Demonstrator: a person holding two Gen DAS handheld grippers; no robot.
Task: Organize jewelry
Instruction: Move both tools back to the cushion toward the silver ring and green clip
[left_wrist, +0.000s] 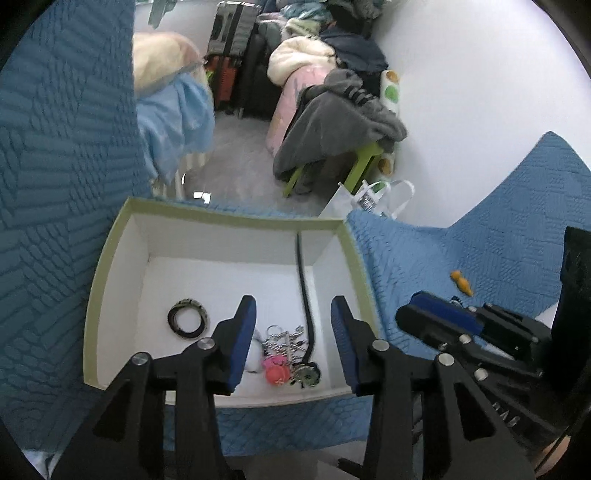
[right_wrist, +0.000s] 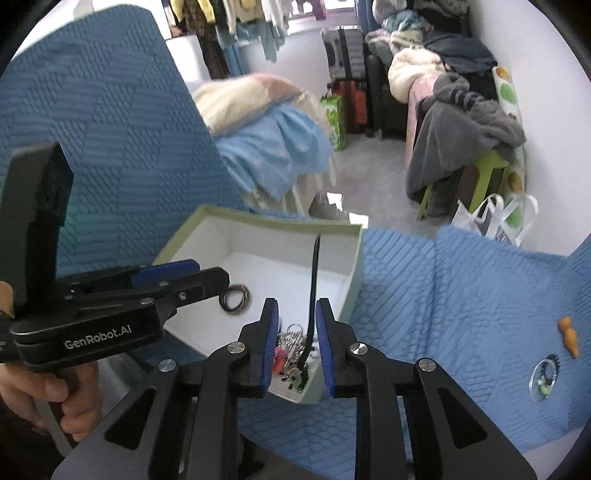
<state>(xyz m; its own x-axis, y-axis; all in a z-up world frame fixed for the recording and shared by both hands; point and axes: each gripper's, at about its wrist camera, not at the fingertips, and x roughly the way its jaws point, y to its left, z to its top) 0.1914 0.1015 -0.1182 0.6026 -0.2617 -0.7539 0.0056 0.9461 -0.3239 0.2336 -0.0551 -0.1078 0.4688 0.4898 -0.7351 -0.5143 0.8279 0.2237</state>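
Observation:
A green-rimmed white box (left_wrist: 110, 251) sits on the blue quilted sofa, also in the right wrist view (right_wrist: 354, 266). Inside lie dark bangles (left_wrist: 187, 318) (right_wrist: 235, 298), a pile of keychains with a pink charm (left_wrist: 284, 354) (right_wrist: 291, 347) and a black cord (left_wrist: 306, 291) (right_wrist: 314, 280). My left gripper (left_wrist: 293, 332) is open and empty above the pile. My right gripper (right_wrist: 297, 347) is open and empty over the box's near corner; it shows in the left wrist view (left_wrist: 443, 317). An orange charm (left_wrist: 461, 282) (right_wrist: 569, 336) and a beaded bracelet (right_wrist: 545, 376) lie on the sofa.
The sofa back (right_wrist: 92, 129) rises at the left. Beyond the seat edge are a bed with blue bedding (right_wrist: 273, 147), suitcases (right_wrist: 343, 74), a green stool piled with clothes (right_wrist: 469, 133) and a white bag (right_wrist: 491, 218).

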